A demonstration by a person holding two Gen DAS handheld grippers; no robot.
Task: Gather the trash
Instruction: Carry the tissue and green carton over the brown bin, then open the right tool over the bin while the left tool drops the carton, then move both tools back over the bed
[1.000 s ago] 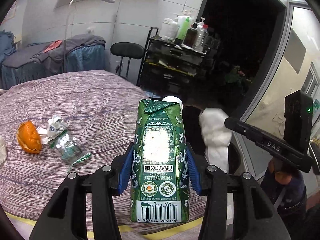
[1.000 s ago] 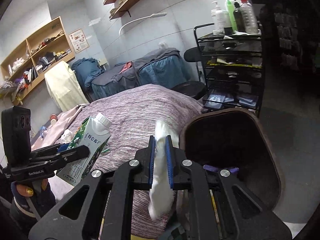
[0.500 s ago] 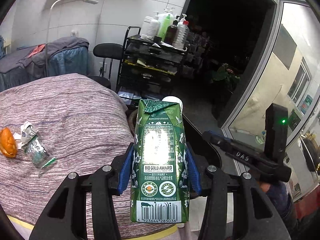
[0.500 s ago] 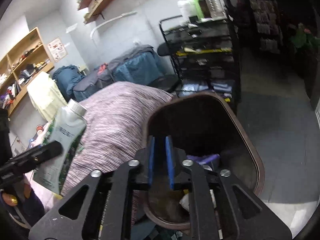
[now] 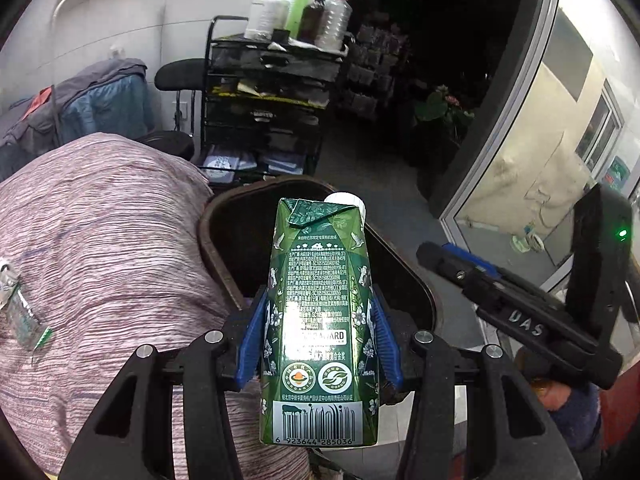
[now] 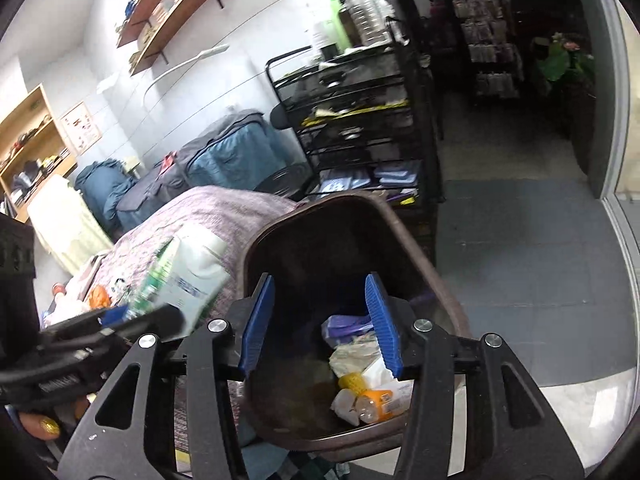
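L gripper (image 5: 318, 344) clamps the milk carton (image 5: 320, 320) over the trash bin (image 6: 440, 280) for dropping; R gripper (image 6: 320, 320), jaws just opened w/ nothing between its 2 fingers, hangs above it.

Green milk carton (image 5: 320, 320) with white cap stands upright, barcode low, clamped over the brown bin's (image 5: 208, 232) near rim; bin (image 6: 412, 240) holds wrappers, tissue, an orange bottle (image 6: 376, 404).

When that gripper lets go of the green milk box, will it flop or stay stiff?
Probably stiff: the green carton keeps straight sides between the left gripper pads. It looks light, maybe empty, since its top fold is dented. Over the brown bin, it would likely drop straight in.
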